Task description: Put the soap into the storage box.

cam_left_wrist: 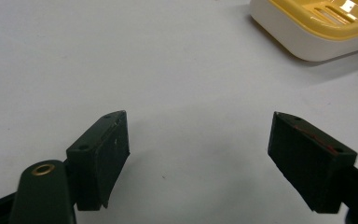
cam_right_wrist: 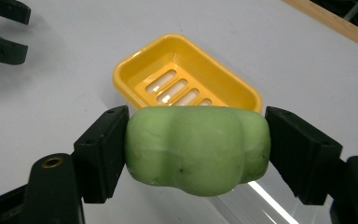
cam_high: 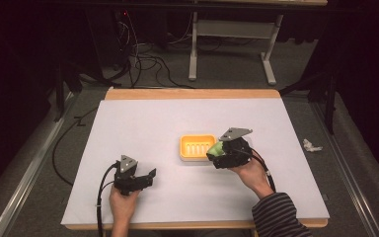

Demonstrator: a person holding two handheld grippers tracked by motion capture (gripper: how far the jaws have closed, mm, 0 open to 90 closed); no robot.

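White counter point(cam_high: 143, 128) held a yellow dish point(cam_high: 193, 147) just beyond the right tongs point(cam_right_wrist: 196, 149), which gripped green soap point(cam_right_wrist: 196, 149), not yet placed; left tongs point(cam_left_wrist: 198, 154) gaped empty

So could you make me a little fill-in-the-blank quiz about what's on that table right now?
1. The right gripper is shut on a bar of soap whose colour is ____.
2. The slotted soap dish on the white table is coloured ____.
3. The left gripper has its jaws ____, with nothing between them.
4. The soap is held at the dish's near edge and has not yet been set ____ it.

Missing words: green; yellow; open; in
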